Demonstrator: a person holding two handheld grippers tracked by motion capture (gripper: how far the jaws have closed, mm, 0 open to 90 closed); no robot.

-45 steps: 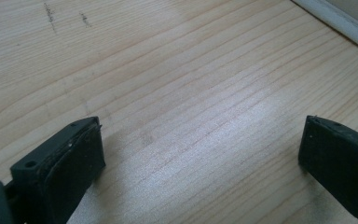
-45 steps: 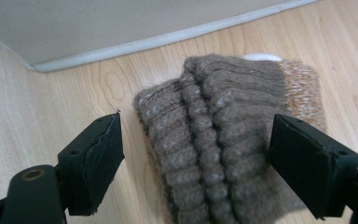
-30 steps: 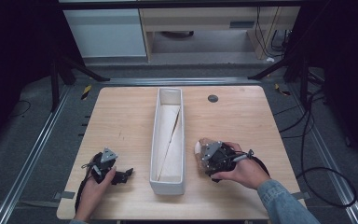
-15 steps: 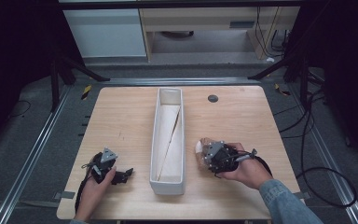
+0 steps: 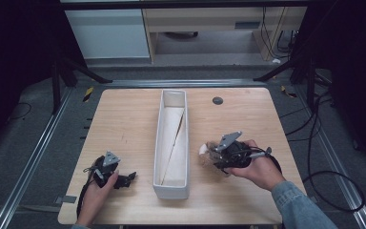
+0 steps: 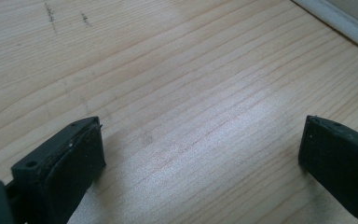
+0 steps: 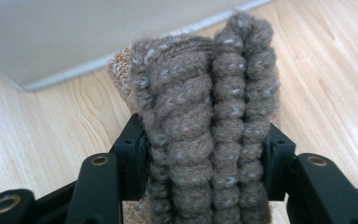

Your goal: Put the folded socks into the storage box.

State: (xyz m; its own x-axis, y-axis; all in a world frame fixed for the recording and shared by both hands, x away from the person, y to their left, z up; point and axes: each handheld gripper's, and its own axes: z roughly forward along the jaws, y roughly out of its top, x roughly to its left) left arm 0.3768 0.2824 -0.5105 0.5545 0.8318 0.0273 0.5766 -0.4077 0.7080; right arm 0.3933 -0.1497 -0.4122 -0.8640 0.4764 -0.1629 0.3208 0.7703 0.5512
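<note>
A bundle of brown-grey knitted wool (image 7: 205, 126) stands squeezed between the jaws of my right gripper (image 7: 205, 158), which is shut on it. From above, the knitted wool (image 5: 208, 153) pokes out toward the long white box (image 5: 172, 191), and my right gripper (image 5: 214, 156) is just right of that box, slightly above the table. My left gripper (image 5: 131, 177) rests on the wooden table (image 5: 124, 119) at the front left, pointing at the box. In the left gripper view its jaws stand wide apart around the left gripper (image 6: 200, 154) midpoint, over bare wood.
The white box runs lengthwise down the table's middle with a thin wooden stick (image 5: 178, 138) lying inside. A small dark round disc (image 5: 218, 100) sits at the far right. The box's white wall (image 7: 74, 42) rises close behind the wool.
My right gripper has lifted and tilted a little with the wool, staying beside the box. The left gripper has not moved.
</note>
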